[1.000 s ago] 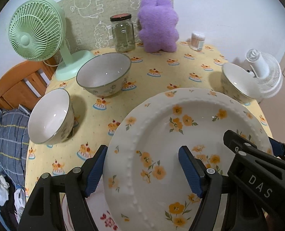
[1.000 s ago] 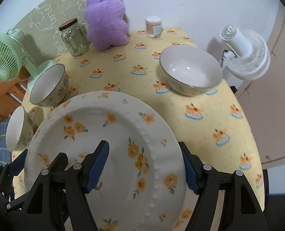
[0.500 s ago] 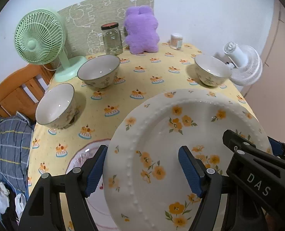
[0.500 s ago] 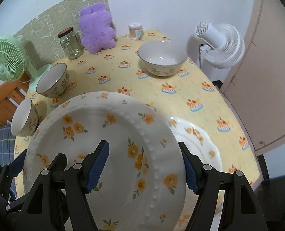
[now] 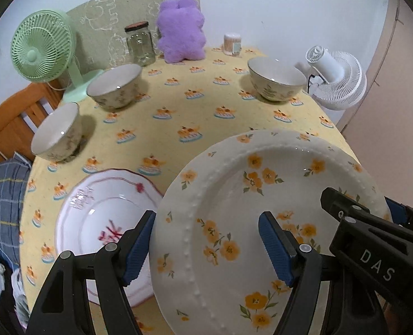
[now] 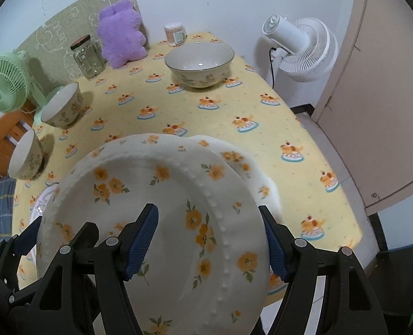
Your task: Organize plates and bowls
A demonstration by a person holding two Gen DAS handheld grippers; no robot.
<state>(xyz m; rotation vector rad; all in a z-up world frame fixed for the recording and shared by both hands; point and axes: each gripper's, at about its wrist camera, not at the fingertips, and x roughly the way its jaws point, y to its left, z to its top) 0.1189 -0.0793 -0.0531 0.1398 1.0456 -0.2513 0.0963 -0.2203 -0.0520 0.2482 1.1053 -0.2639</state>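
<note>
The flowered plate (image 5: 262, 223) is the reference item. It is white with orange blossoms and a beaded rim, and it is carried above the yellow tablecloth (image 5: 178, 106), tilted, at the table's near edge.

Left gripper (image 5: 206, 247): clenched on the left rim of the flowered plate. One blue pad lies outside the rim; the other presses the plate's inner face.

Right gripper (image 6: 210, 241): clenched on the right rim of the flowered plate in the same manner, one pad on the inner face and one at the outer edge.

Items relative to the flowered plate:
- Red-trimmed plate (image 5: 105, 217): on the cloth, to the left and partly beneath.
- Second orange-flowered plate (image 6: 248, 173): on the cloth, under the right side, partly hidden.
- Near-left bowl (image 5: 57, 132) and far-left bowl (image 5: 114, 86): behind and to the left, well apart from it.
- Right bowl (image 5: 276, 82): behind and to the right, well apart.
- Glass jar (image 5: 140, 44), purple plush toy (image 5: 181, 30) and small canister (image 5: 232, 44): far behind, along the wall.
- Green fan (image 5: 43, 53): far left rear.
- White fan (image 5: 336, 81): beyond the table's right edge.
</note>
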